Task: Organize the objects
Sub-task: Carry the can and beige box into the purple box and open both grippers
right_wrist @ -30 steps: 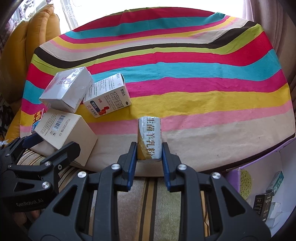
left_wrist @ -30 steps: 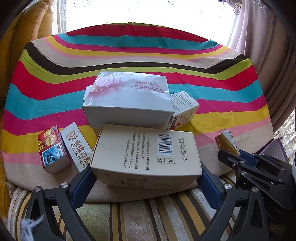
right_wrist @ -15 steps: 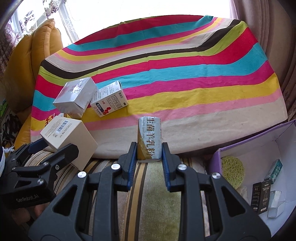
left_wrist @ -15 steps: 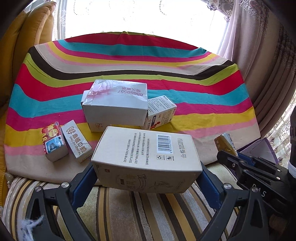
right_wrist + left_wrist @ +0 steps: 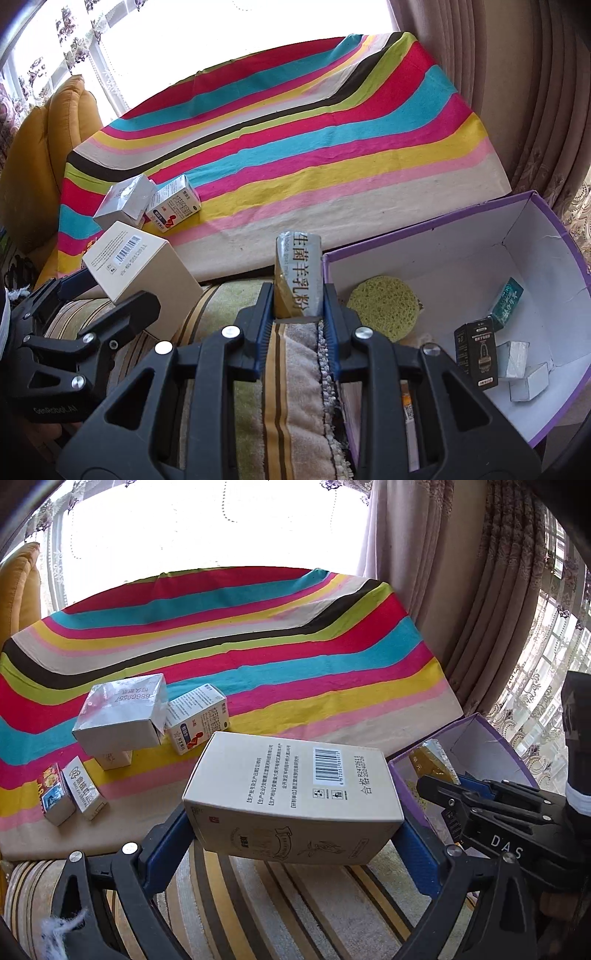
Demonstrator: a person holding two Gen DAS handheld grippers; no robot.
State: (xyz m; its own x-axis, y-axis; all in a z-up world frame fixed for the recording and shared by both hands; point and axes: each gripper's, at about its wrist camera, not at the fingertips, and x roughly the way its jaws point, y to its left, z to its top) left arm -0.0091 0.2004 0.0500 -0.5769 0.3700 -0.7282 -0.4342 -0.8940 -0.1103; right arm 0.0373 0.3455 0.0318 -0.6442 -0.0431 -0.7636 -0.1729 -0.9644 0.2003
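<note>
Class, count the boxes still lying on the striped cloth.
5: silver box, beige box half under it, printed white box beside it, red box and white dental box nearer the front. More may be hidden.

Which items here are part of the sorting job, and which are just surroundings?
In the job:
beige barcode box in left gripper
silver-gold packet in right gripper
purple collection box
silver box, white medicine box, two small boxes on the striped cloth

Surroundings:
curtains
yellow cushion
</note>
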